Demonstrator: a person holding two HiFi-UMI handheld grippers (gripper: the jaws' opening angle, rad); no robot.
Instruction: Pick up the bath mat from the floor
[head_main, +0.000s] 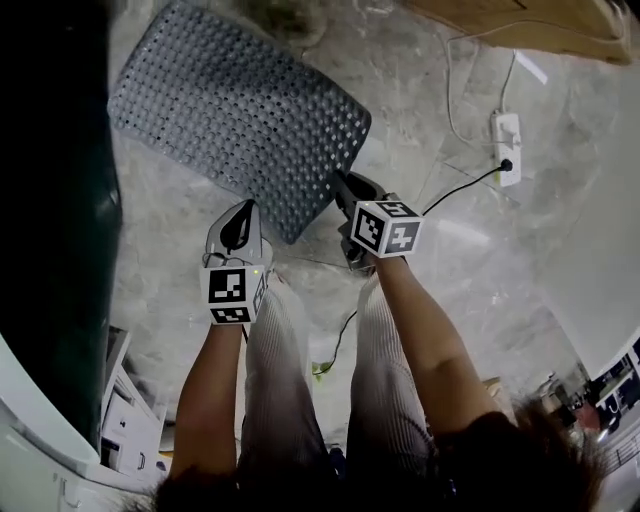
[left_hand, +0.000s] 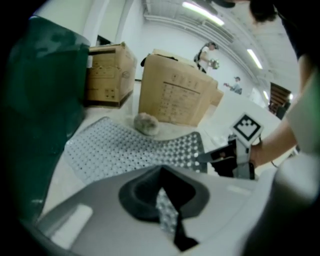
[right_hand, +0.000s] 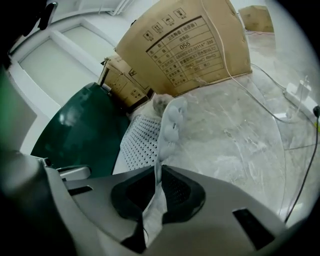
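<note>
The grey perforated bath mat (head_main: 240, 110) has its near edge raised off the marble floor; its far part slopes down toward the top left. My left gripper (head_main: 246, 210) is shut on the mat's near edge left of the corner. My right gripper (head_main: 340, 183) is shut on the near right edge. In the left gripper view a strip of the mat (left_hand: 130, 147) runs into the closed jaws of the left gripper (left_hand: 167, 212), and the right gripper (left_hand: 234, 156) bites the mat's edge at the right. In the right gripper view the mat (right_hand: 142, 134) hangs edge-on from the right gripper (right_hand: 155, 200).
A dark green panel (head_main: 50, 200) stands along the left. Cardboard boxes (left_hand: 175, 95) stand behind the mat, and a grey lump (left_hand: 146, 123) lies at its far edge. A white power strip (head_main: 508, 140) with cables lies on the floor at the right. The person's legs (head_main: 300, 380) are below.
</note>
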